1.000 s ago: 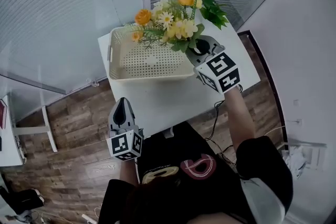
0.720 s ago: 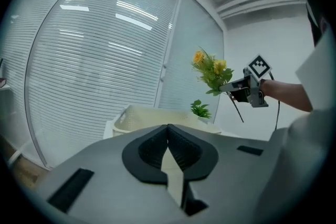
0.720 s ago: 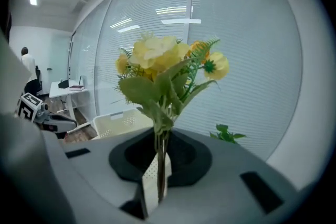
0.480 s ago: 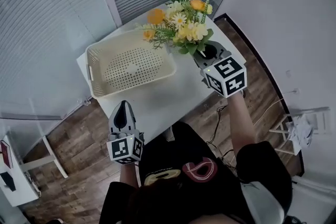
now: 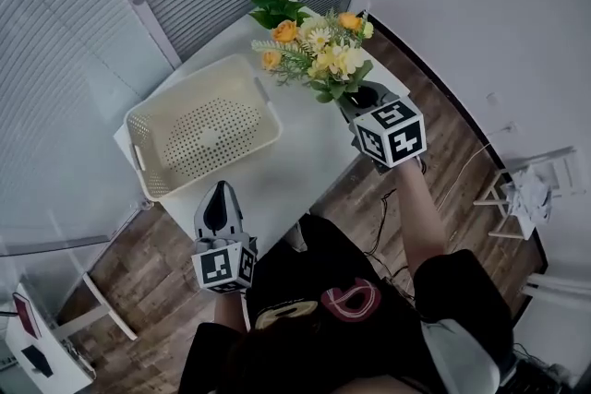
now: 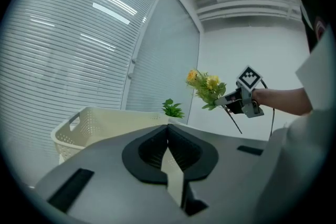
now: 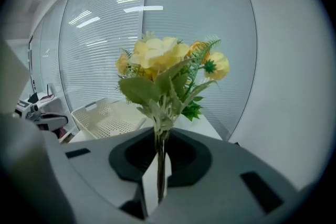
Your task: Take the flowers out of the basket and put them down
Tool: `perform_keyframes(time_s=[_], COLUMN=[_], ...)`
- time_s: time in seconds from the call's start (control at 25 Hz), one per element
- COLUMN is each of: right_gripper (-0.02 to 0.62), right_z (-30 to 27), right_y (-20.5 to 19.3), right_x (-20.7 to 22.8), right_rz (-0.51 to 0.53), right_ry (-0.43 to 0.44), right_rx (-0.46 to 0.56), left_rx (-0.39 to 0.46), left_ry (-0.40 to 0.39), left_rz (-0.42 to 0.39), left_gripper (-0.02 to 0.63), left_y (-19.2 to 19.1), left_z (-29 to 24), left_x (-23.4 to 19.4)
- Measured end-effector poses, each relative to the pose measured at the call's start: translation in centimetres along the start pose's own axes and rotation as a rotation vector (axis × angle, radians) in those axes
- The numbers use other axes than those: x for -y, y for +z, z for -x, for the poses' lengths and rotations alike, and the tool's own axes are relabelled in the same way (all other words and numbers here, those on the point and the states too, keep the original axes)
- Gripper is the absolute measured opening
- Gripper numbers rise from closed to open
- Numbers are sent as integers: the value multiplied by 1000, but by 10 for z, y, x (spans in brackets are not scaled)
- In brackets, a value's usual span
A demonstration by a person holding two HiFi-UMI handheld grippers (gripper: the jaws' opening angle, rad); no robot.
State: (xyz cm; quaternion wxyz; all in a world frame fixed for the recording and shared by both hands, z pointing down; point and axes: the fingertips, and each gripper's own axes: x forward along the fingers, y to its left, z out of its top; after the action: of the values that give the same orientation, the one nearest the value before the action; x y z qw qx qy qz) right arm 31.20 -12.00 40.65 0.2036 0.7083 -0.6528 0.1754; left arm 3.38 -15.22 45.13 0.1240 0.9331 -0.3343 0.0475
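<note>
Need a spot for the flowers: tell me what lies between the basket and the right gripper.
Only bare white table between the basket and the right gripper, shown in the head view. The gripper holds the flowers.

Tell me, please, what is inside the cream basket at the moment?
Nothing shows inside the basket, only its bare perforated floor. The flowers are outside it, stems clamped in the jaws of the right gripper above the table. The near wall's inner face is hidden.

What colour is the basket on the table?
Cream, the basket has a perforated bottom and walls; it shows best in the head view.
</note>
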Motion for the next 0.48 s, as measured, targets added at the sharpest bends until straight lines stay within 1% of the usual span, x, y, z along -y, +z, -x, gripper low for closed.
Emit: perform_keyframes(time_s=[0.2,0.48], right_gripper=[45,46], right_z=[-10,-13], right_y=[-22,-48], right_x=[11,21], right_rz=[-40,-83], right_ry=[-19,-37], right_rx=[-56,-118], left_rx=[-27,-29], left_ry=[-22,-46], left_rz=[-4,-10], left_gripper=[17,17], left_y=[-4,-4], left_z=[-11,-20], left_x=[2,13])
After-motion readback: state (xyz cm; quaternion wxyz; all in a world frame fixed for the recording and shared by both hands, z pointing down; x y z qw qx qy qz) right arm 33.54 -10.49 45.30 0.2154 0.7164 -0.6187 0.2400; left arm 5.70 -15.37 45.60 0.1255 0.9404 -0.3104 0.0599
